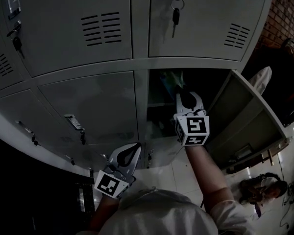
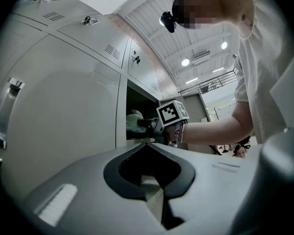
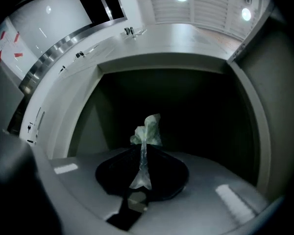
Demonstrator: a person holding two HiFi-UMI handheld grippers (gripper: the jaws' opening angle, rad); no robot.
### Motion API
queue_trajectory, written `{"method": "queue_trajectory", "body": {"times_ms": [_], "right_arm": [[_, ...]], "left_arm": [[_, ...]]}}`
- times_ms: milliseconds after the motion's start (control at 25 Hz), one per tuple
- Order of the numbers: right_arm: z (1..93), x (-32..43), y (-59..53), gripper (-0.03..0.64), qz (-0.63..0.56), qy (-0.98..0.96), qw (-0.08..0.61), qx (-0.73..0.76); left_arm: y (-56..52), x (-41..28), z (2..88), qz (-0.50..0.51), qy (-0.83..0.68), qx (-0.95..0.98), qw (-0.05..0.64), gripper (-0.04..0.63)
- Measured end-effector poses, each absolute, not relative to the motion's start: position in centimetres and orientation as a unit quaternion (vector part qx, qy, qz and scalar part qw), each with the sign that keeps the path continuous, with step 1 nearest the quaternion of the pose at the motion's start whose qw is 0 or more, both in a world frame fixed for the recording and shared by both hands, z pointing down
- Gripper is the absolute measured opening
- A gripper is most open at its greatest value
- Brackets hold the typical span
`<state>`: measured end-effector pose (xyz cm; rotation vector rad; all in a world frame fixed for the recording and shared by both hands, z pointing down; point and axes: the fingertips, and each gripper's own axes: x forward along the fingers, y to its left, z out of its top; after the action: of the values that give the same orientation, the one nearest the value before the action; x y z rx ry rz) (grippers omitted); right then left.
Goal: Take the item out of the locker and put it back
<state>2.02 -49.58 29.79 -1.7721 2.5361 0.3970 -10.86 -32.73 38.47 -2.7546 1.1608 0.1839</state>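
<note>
The item is a pale green crumpled plastic bag (image 3: pixel 147 128), pinched by its twisted neck. My right gripper (image 3: pixel 141 150) is shut on it, right in front of the dark open locker compartment (image 3: pixel 196 111). From above, the right gripper (image 1: pixel 186 95) reaches into the locker mouth (image 1: pixel 159 109) with the green bag (image 1: pixel 175 80) at its tips. My left gripper (image 1: pixel 136 148) hangs lower, in front of a closed locker door (image 1: pixel 95 106), jaws together and empty. The left gripper view shows its own joined jaws (image 2: pixel 148 144) and, beyond them, the right gripper (image 2: pixel 143 124) with the bag (image 2: pixel 133 119).
The open locker's door (image 1: pixel 245 116) swings out to the right. A key (image 1: pixel 176 13) hangs from the lock of the upper locker. Closed grey lockers fill the left. A person sits on the tiled floor at lower right (image 1: pixel 262 190).
</note>
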Motion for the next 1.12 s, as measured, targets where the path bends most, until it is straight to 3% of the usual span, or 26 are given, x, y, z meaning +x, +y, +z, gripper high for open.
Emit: {"method": "queue_trajectory", "body": {"times_ms": [280,520,680,760,880,1040,1120], "right_arm": [[32.7,1.6,-51.2,0.032,0.106,0.814,-0.018,-0.571],[31.0,1.8,-50.2,0.221,0.118,0.818,0.023,-0.563],[28.4,2.9,-46.7,0.267,0.141,0.816,0.078,-0.555],[28.5,2.9,-44.1,0.253,0.146,0.826,0.087,-0.537],[31.5,2.5,-40.3,0.172,0.141,0.833,0.071,-0.53],[38.2,1.7,-36.0,-0.003,0.094,0.84,0.029,-0.533],[40.5,1.1,-34.4,-0.003,0.069,0.845,0.013,-0.53]], "left_arm": [[-33.6,-11.6,39.5,0.059,0.403,-0.912,0.049,-0.031],[-34.1,-11.5,39.7,0.057,0.404,-0.912,0.045,-0.031],[-34.4,-11.2,39.5,0.057,0.397,-0.915,0.048,-0.031],[-34.4,-11.3,39.4,0.056,0.395,-0.916,0.047,-0.031],[-34.7,-11.5,38.9,0.062,0.396,-0.915,0.055,-0.031],[-34.1,-11.0,38.6,0.066,0.384,-0.919,0.061,-0.031],[-33.4,-10.7,38.5,0.068,0.376,-0.922,0.062,-0.031]]}}
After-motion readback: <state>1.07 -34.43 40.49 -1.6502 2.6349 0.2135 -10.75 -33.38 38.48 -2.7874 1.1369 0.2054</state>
